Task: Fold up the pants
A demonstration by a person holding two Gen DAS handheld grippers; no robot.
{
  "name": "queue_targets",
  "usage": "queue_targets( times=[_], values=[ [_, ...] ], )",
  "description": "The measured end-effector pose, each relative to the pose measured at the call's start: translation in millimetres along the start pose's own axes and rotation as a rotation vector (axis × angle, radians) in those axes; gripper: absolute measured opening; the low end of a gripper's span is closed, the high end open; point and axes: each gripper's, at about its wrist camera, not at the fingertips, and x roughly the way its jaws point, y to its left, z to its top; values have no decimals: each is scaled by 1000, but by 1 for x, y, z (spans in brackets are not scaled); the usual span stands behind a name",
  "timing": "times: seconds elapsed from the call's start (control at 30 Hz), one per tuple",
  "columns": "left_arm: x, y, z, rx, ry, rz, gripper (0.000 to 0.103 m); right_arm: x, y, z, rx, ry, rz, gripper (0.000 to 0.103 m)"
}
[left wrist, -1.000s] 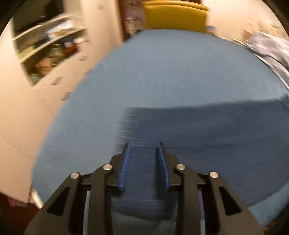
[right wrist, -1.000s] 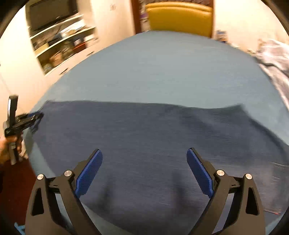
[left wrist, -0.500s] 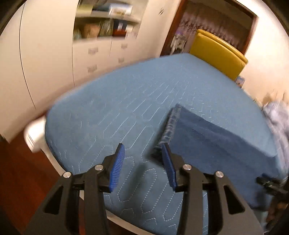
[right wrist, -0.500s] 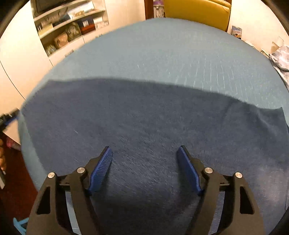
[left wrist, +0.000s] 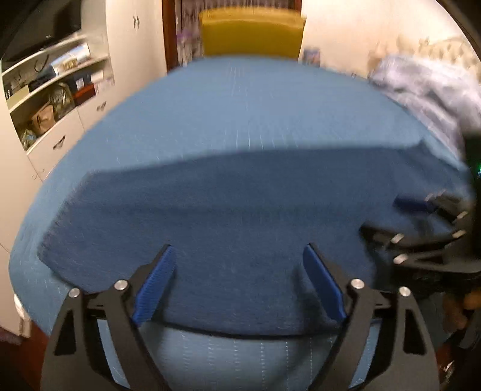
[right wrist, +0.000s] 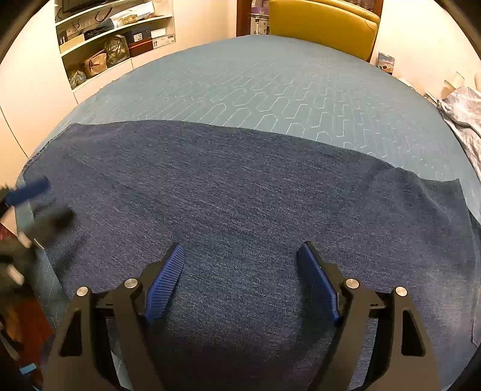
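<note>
Motion blur smears the left hand-held gripper (right wrist: 27,192) beside the pants (right wrist: 240,210).

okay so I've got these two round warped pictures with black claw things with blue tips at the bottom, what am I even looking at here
There is no robot. A person holds a two-finger tool in each hand, and each tool carries a wide-angle camera that looks forward along its fingers. That lens is why the pictures look round and bent.

One picture comes from the left tool, the other from the right tool. The black claws with blue ribbed pads are the tools' fingers. Both tools are open and hold nothing.

They hang over dark blue pants spread flat across a bed with a lighter blue quilted cover. The job is to fold the pants.

Each camera also catches the other tool, blurred, at the edge of its picture. Behind the bed are a yellow chair, shelves on the left, and crumpled pale cloth on the right.
</note>
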Motion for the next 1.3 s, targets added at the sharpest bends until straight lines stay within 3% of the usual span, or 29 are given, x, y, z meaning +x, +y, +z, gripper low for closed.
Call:
queue_targets(
  times=[0.07,0.13,0.4,0.53,0.6,0.7,0.73,0.83,0.9,0.97,1.07,1.1,1.13,1.2,1.3],
  values=[
    [6,-5,-4,-29,17,42,102,0,0,0,3,3,0,78],
    [7,0,-5,-78,27,27,102,-1,-2,-1,4,1,4,78],
    [15,-6,-3,-71,31,84,102,-3,-8,-5,13,-1,10,81],
    [-2,-15,-3,9,14,111,101,-3,-9,-3,15,1,20,84],
    [-26,-16,2,-12,-79,132,101,-14,-16,-2,35,0,24,85],
    [-51,-21,20,-17,-184,43,101,-45,-30,-7,35,-91,-26,90],
    [-53,-26,25,-2,-195,31,98,-53,-36,-11,30,-95,-77,90],
    [-24,-51,45,71,-127,-64,67,-63,-57,-25,89,-61,-87,92],
    [5,-61,48,126,-33,-46,33,-67,-60,-33,88,-60,-136,92],
    [22,-59,47,161,4,-17,32,-68,-65,-40,92,-46,-136,92],
    [30,-23,53,79,8,51,48,-64,-67,-45,93,-32,-145,92],
    [31,-10,57,53,10,124,46,-63,-68,-45,93,-26,-156,92],
    [30,-1,59,32,5,144,44,-62,-70,-46,97,-21,-156,92],
    [23,12,70,-38,-24,91,36,-60,-73,-47,113,-19,-165,92],
    [19,-13,85,5,-65,-14,35,-56,-79,-50,130,-6,-146,93]
  ],
)
